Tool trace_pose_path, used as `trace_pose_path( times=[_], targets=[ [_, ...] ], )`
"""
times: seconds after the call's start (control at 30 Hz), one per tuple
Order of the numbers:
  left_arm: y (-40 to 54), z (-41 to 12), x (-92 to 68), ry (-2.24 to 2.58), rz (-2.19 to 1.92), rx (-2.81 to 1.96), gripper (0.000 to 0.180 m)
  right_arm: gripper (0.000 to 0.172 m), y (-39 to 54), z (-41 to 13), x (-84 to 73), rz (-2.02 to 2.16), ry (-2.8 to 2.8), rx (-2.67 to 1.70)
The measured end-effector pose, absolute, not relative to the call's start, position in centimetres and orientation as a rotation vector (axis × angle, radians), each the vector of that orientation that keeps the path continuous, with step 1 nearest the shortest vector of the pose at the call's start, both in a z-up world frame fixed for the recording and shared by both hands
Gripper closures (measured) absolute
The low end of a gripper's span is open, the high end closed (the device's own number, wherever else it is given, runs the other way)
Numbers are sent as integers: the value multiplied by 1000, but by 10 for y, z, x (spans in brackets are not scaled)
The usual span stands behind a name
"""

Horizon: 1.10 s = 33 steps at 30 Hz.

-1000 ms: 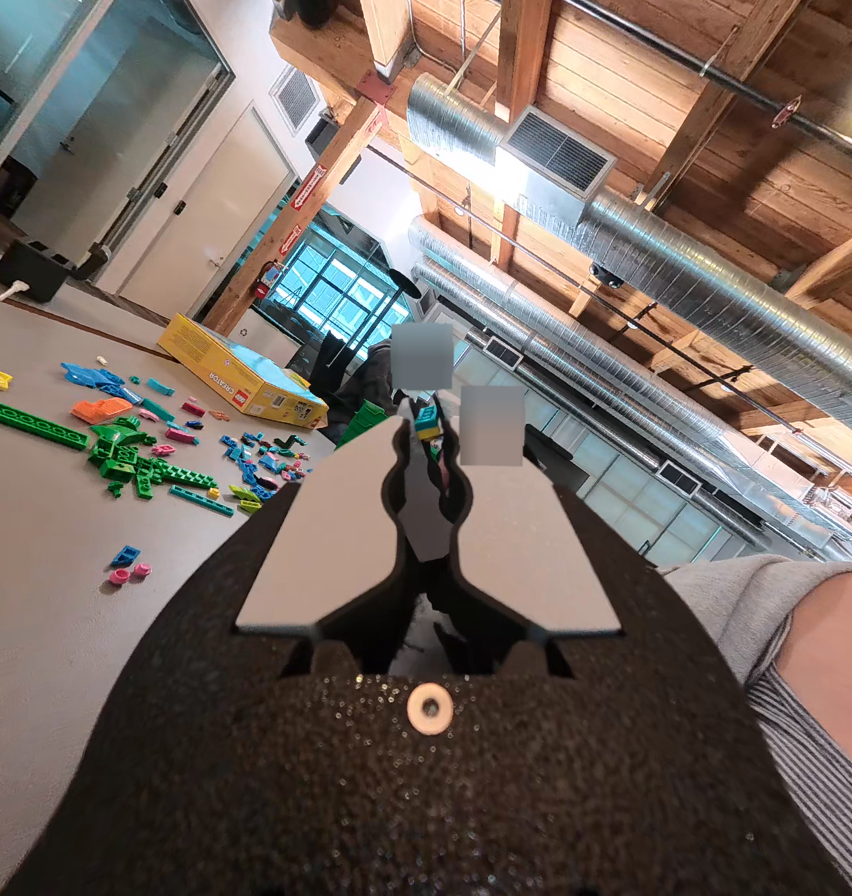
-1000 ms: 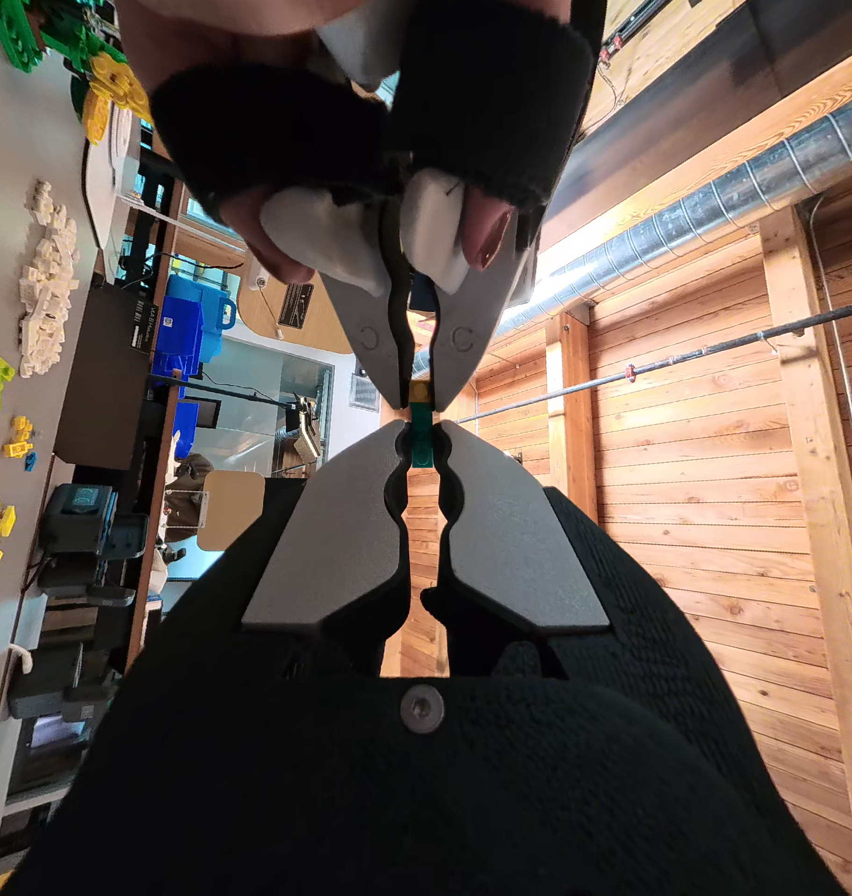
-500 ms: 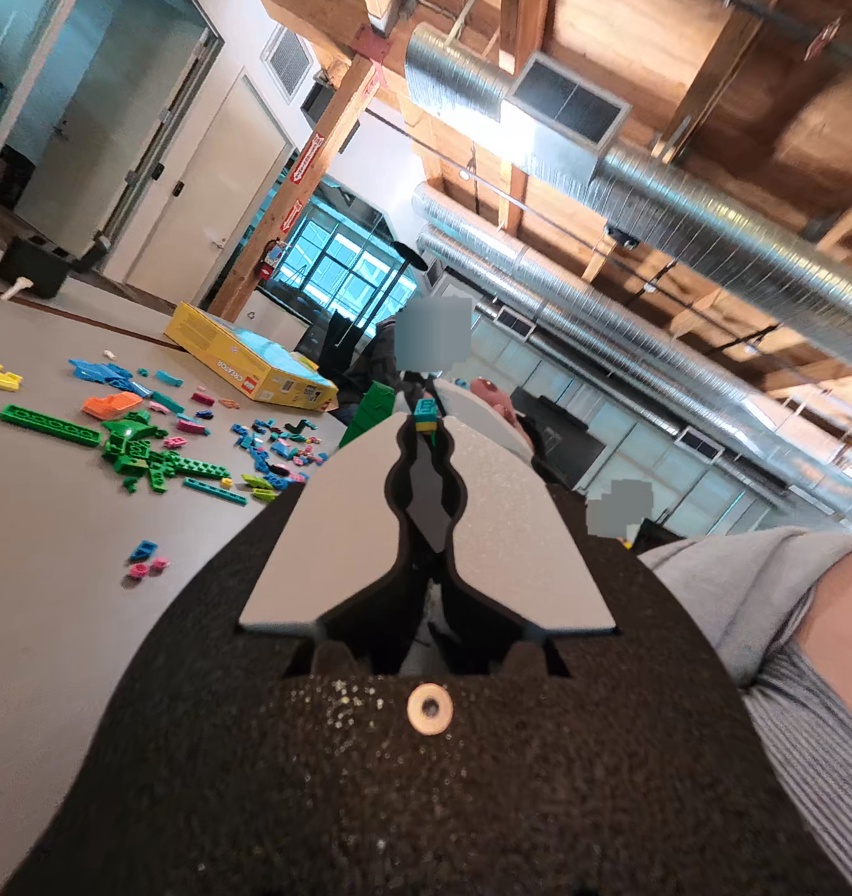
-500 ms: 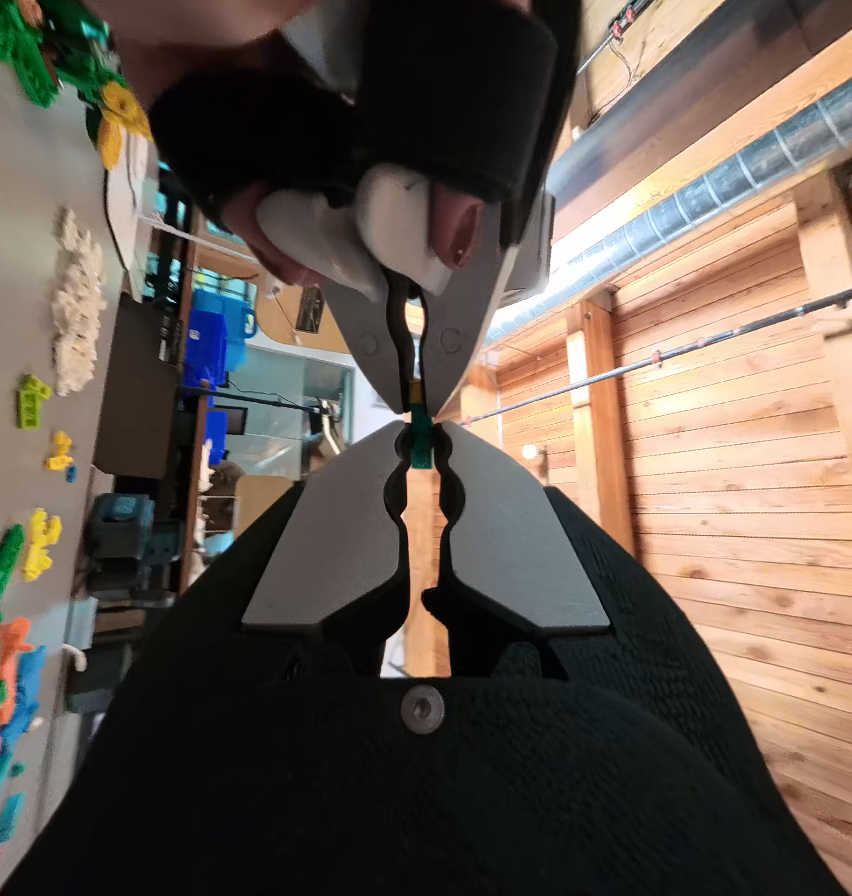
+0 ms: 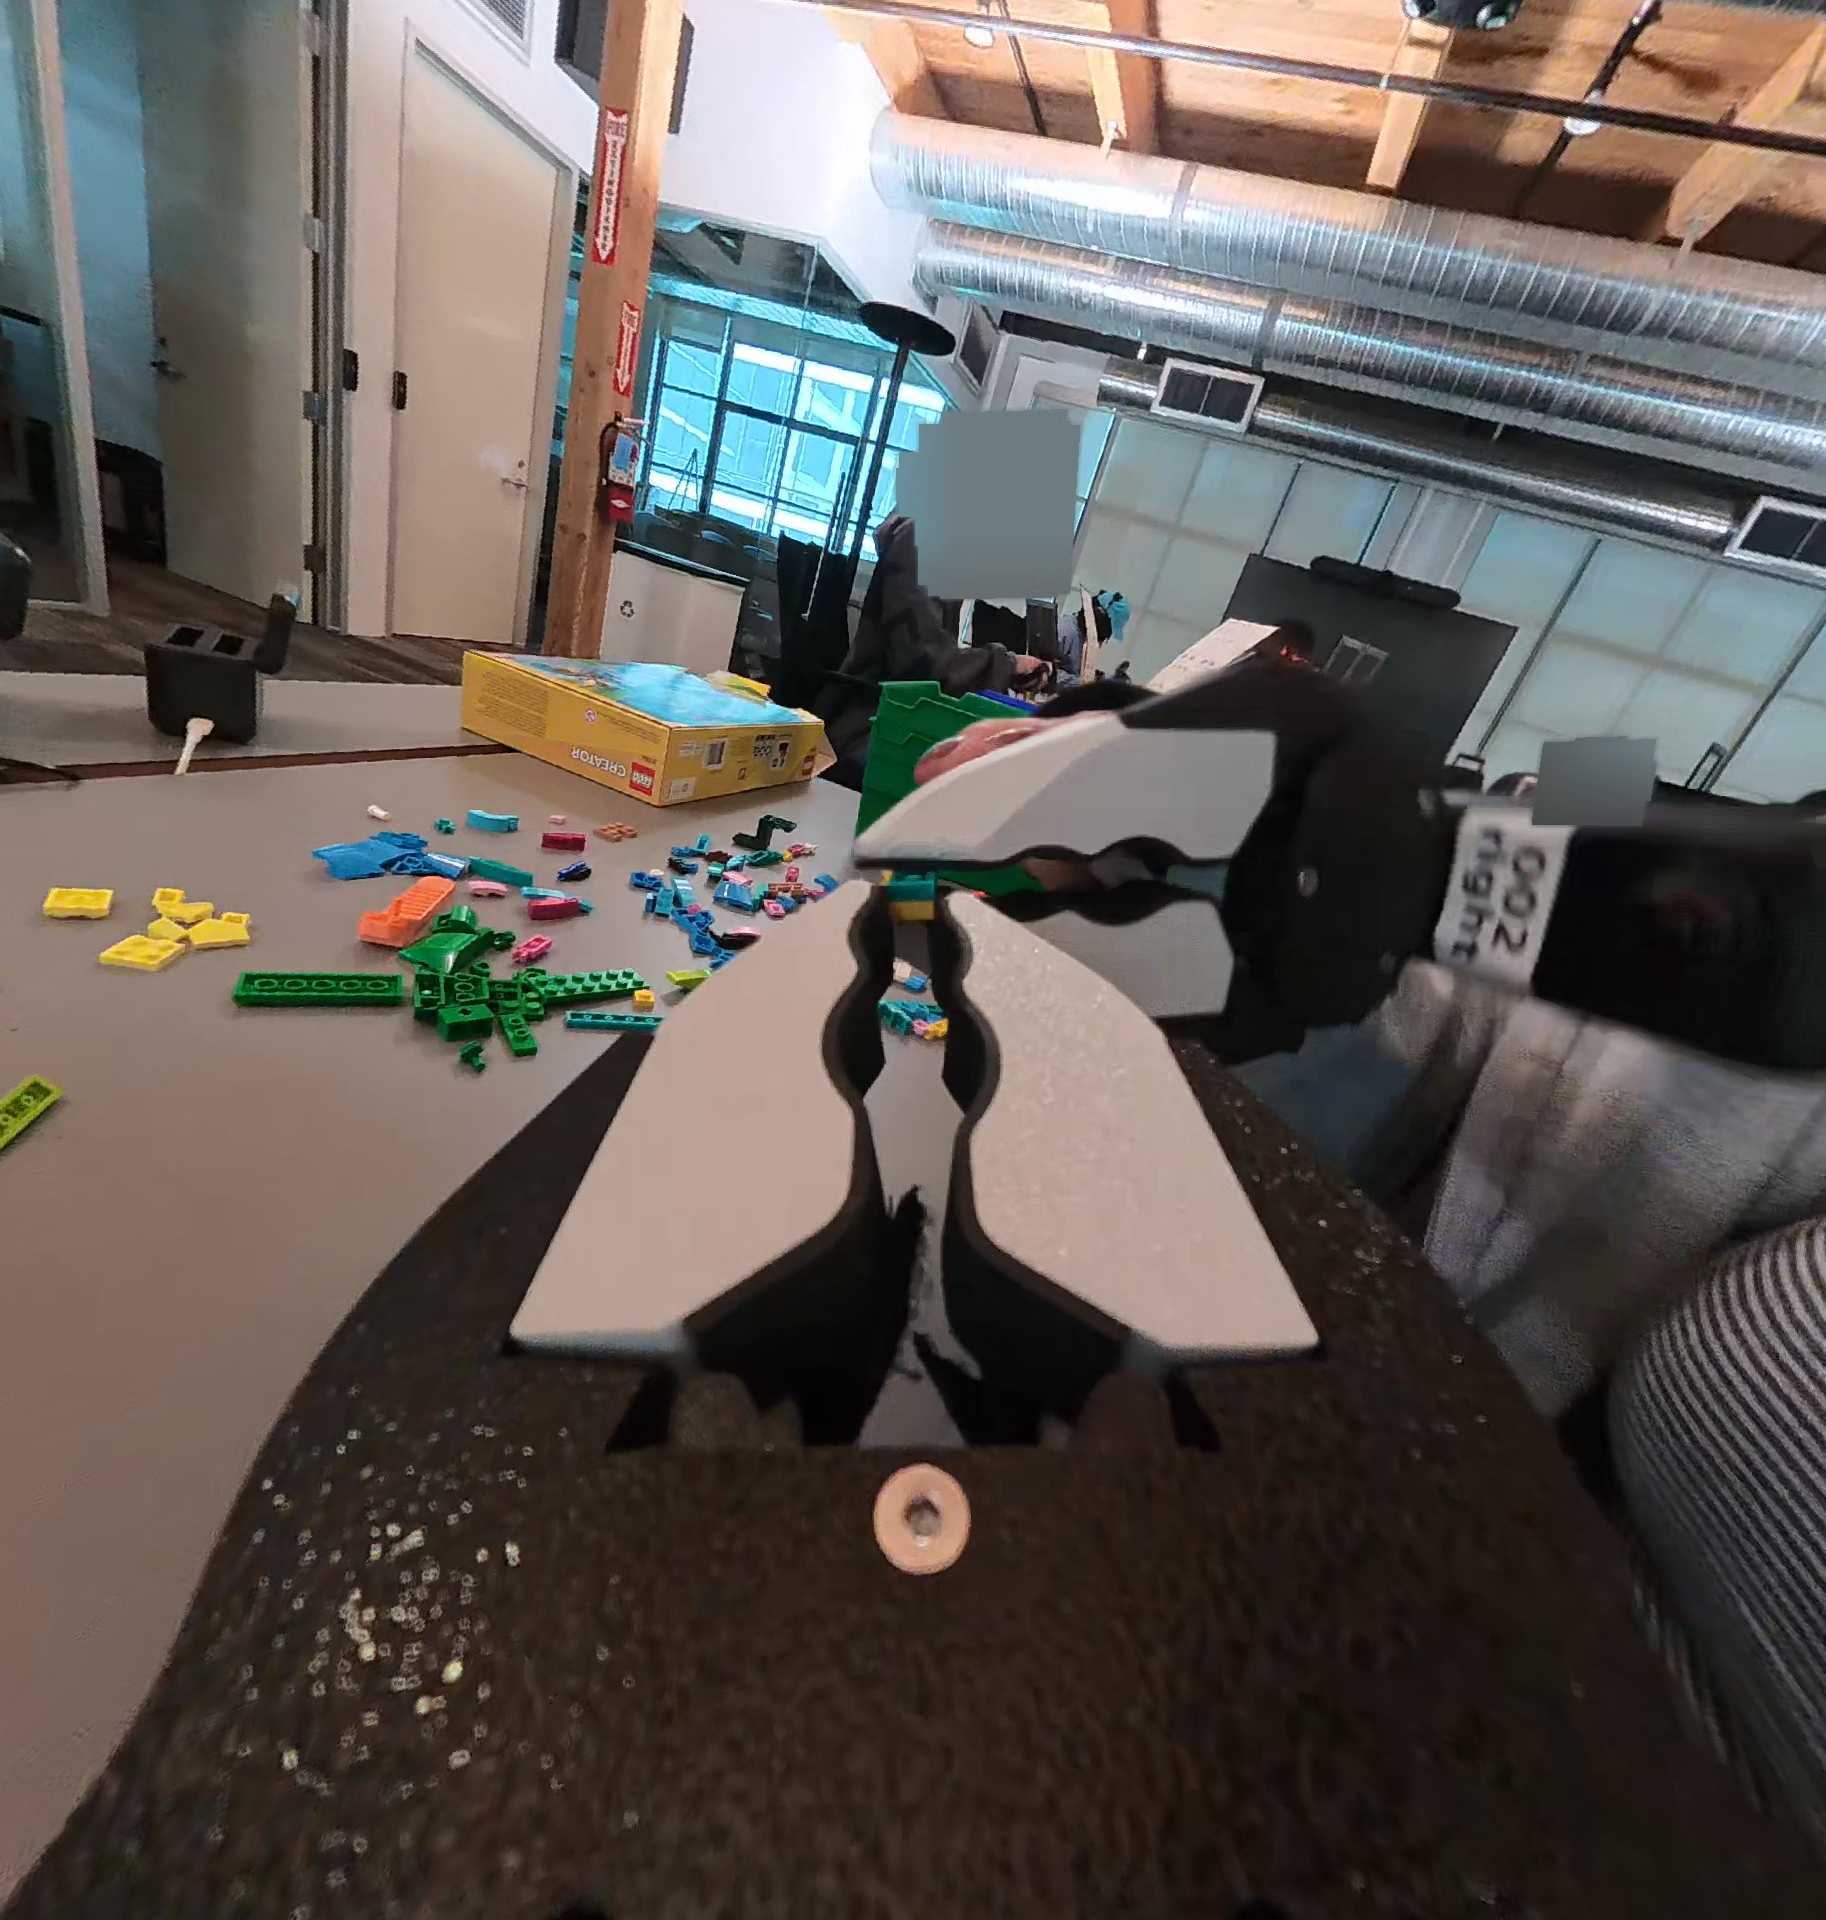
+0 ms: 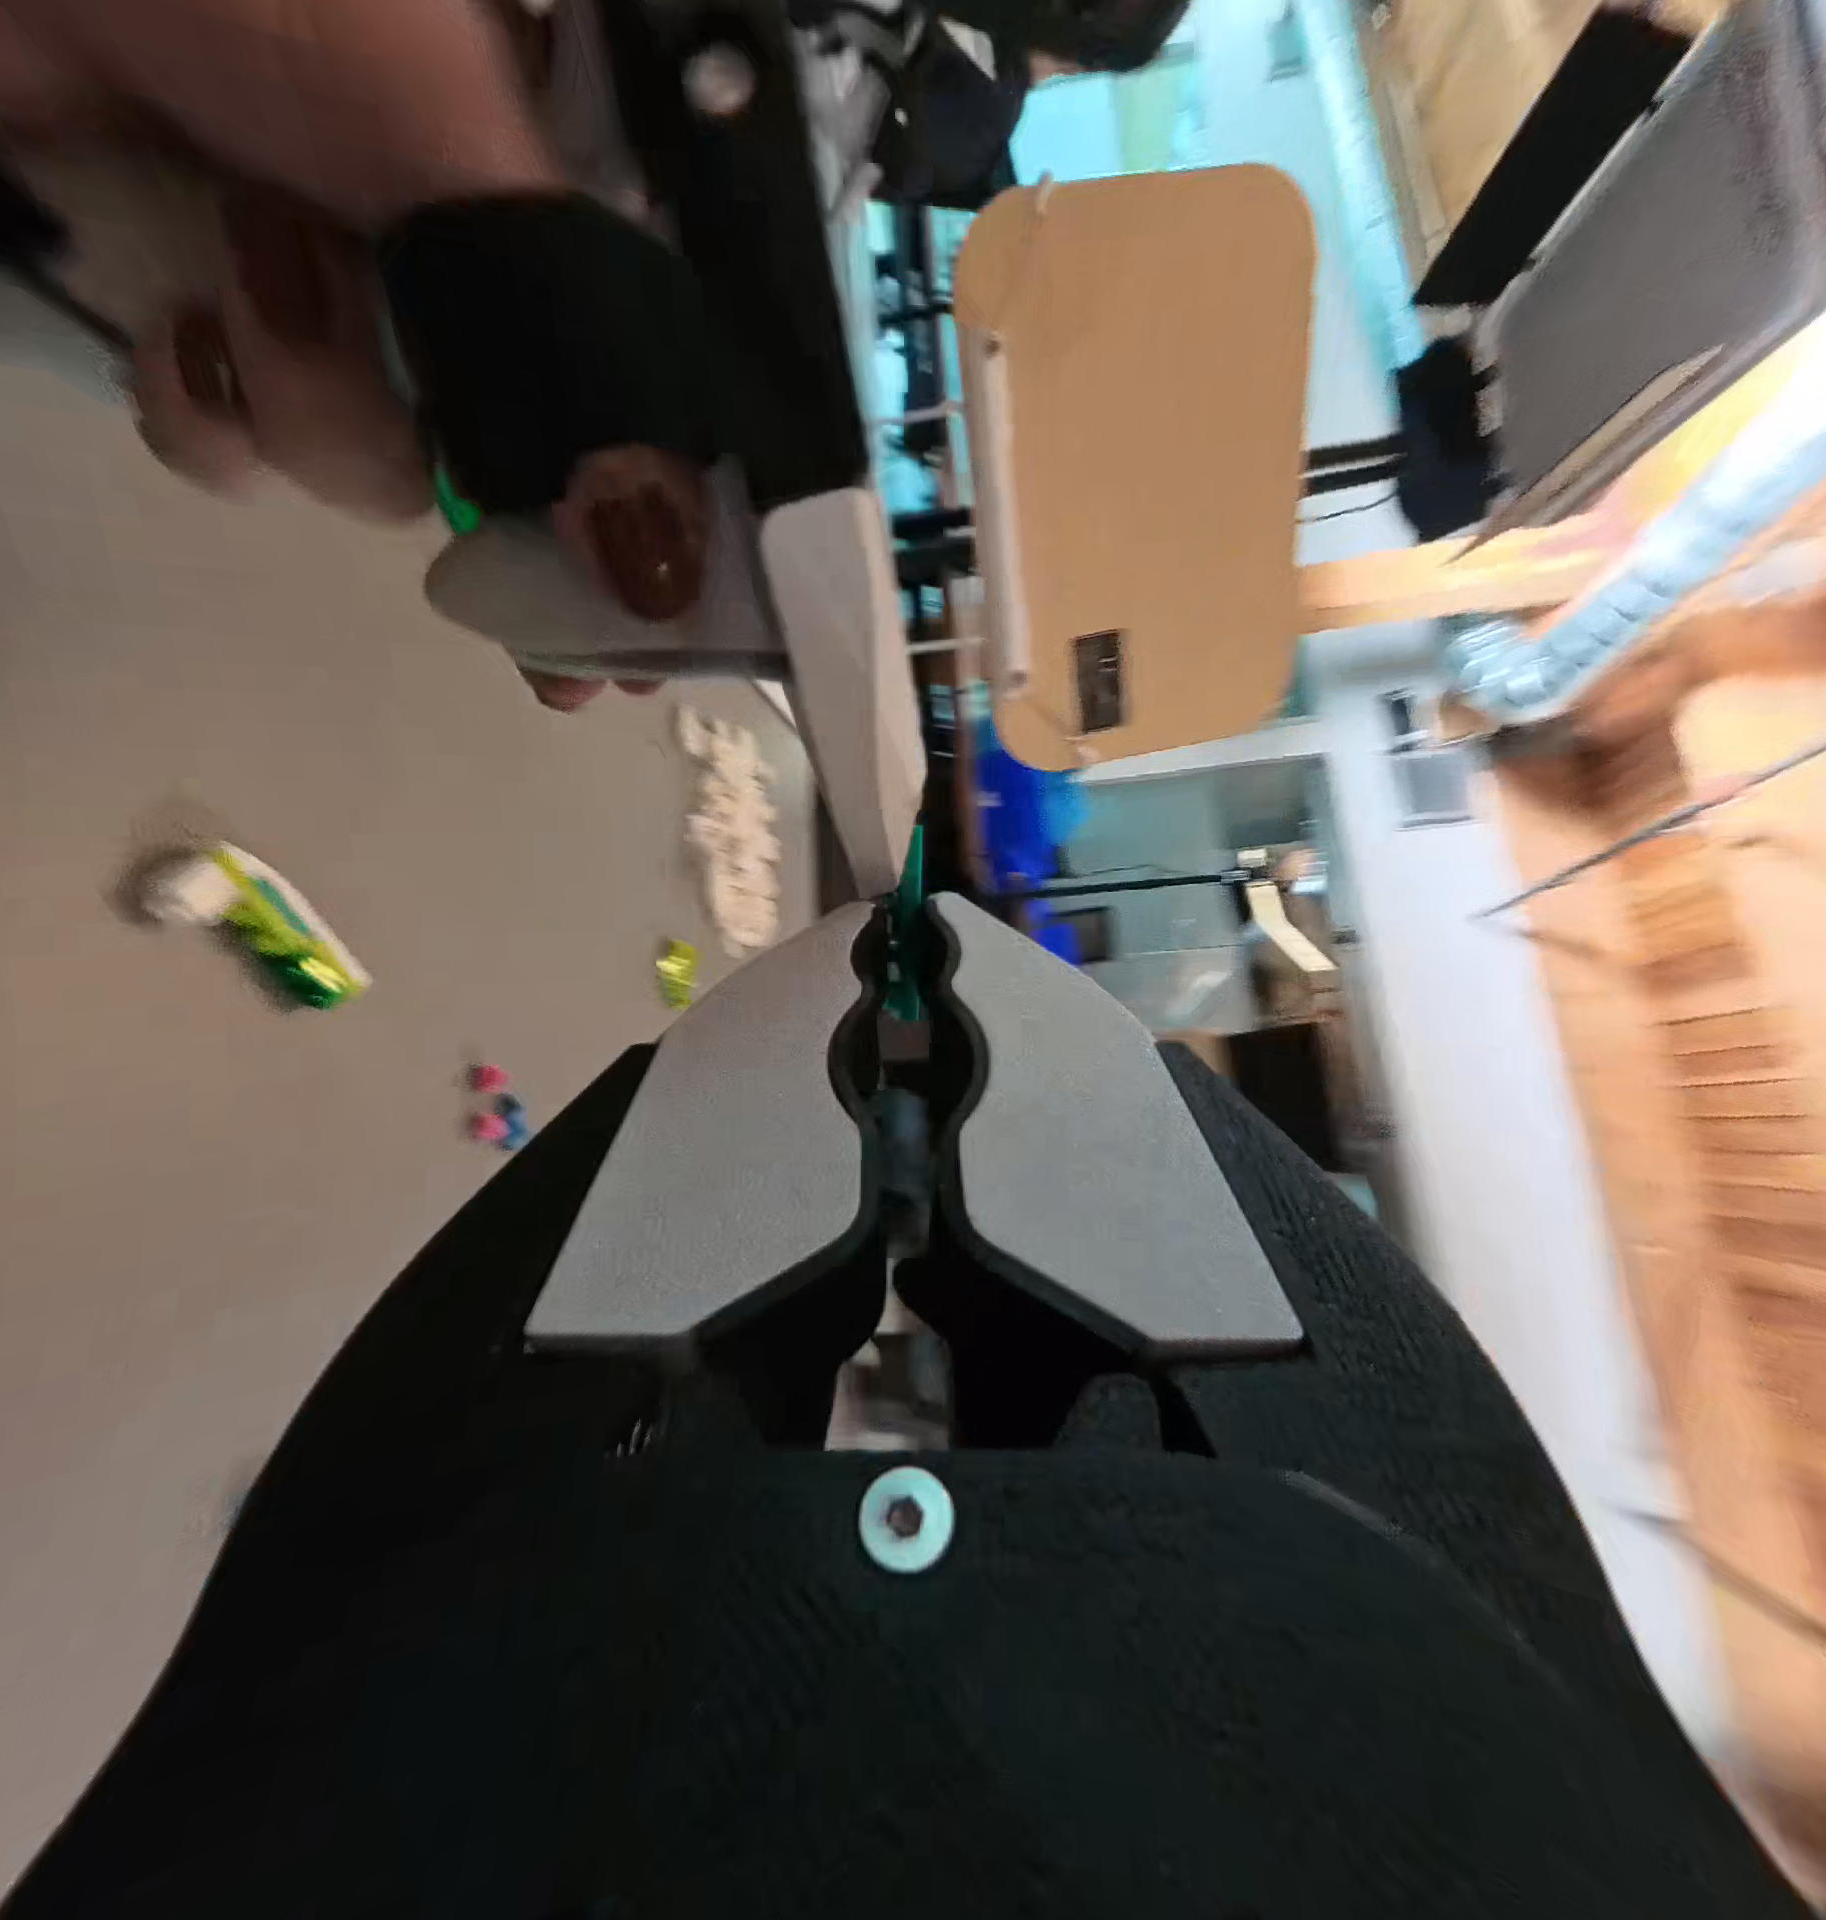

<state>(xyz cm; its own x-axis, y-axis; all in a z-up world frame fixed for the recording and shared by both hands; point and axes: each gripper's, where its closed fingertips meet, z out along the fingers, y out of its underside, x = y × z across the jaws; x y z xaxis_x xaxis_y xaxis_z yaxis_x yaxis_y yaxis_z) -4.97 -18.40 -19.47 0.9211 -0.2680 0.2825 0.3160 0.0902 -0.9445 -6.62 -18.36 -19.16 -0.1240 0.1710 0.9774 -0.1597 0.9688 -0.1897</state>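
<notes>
Both claws met tip to tip over the grey table, crossing roughly at right angles. Left gripper was nearly closed, its fingertips pinching a small teal-and-yellow brick stack right at the tips. Right gripper came in from the right of the left claw, also almost closed, clamped on a thin dark-green plate that stood edge-on between its pads. The plate's long axis ran straight out along the right fingers, and its far end reached the left claw's tips, where the brick stack sat. Whether plate and stack were actually joined was hard to tell; the right view was motion-blurred. Loose bricks lay on the table well left of and below the left claw, and the yellow box sat farther back.
</notes>
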Motion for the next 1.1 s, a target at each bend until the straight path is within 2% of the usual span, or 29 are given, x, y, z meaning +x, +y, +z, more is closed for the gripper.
trace_pose_path(
  times=[0.17,0.53,0.67,0.87,1.0,1.1],
  targets=[
    [-183,-197,-45,-24,-469,-1417,173,168,-185,-200,-61,695,-1907,-292],
    [-180,-207,-42,-27,-525,-1442,173,169,-186,-215,-56,1145,-2097,-635],
    [-179,-207,-46,-100,-623,-1420,174,169,-183,-215,-61,987,-2021,-534],
    [-181,-201,-51,-177,-710,-1347,173,169,-179,-203,-69,495,-1773,-204],
    [-181,-197,-51,-198,-724,-1319,175,169,-178,-195,-70,306,-1654,-69],
    [-181,-197,-51,-201,-724,-1312,167,169,-179,-194,-69,301,-1637,-47]
  ],
)
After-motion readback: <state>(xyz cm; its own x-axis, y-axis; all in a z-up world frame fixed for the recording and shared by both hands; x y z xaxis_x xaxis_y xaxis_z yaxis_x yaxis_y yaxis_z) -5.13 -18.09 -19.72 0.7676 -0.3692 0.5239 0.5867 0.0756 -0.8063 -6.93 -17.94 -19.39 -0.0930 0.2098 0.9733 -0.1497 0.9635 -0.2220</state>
